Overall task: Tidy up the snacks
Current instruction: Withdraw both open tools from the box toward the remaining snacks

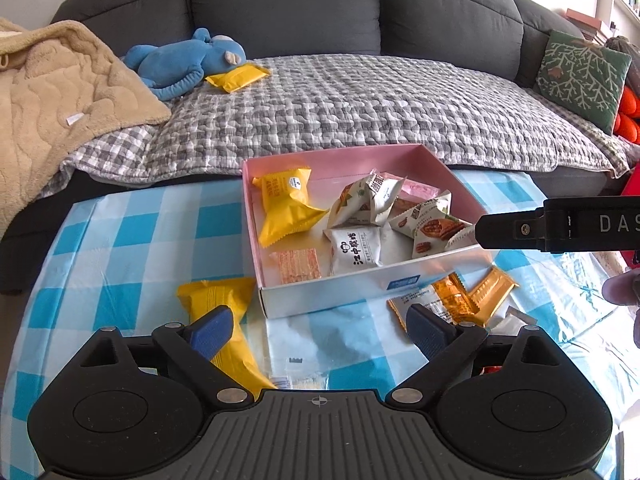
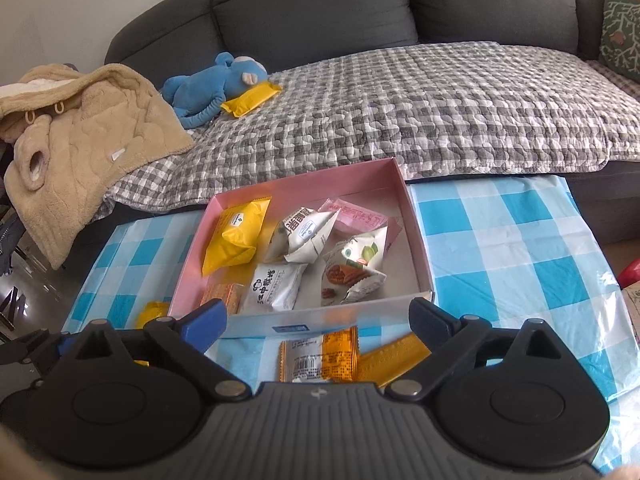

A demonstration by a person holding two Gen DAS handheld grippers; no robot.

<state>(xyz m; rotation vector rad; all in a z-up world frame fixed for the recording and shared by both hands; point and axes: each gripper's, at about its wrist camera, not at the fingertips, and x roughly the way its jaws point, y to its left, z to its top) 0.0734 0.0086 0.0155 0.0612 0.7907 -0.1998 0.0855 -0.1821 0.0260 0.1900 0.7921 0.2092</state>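
Observation:
A pink box (image 1: 280,160) (image 2: 416,232) on the checked table holds several snack packets: a yellow one (image 1: 288,208) (image 2: 234,236), white ones (image 1: 354,250) (image 2: 276,286) and nut packets (image 1: 434,228) (image 2: 352,268). My left gripper (image 1: 320,330) is open and empty above the table in front of the box, its left finger over a long yellow packet (image 1: 226,320). My right gripper (image 2: 318,320) is open and empty, over two orange packets (image 2: 320,354) (image 1: 452,300) before the box. Its finger shows in the left wrist view (image 1: 520,230) at the box's right corner.
A blue-and-white checked cloth (image 1: 140,240) (image 2: 520,248) covers the table. Behind it a grey sofa (image 1: 320,92) carries a blue plush toy (image 1: 184,60) (image 2: 212,84), another yellow packet (image 1: 238,76) (image 2: 252,98), a beige blanket (image 1: 52,112) and a green cushion (image 1: 580,76).

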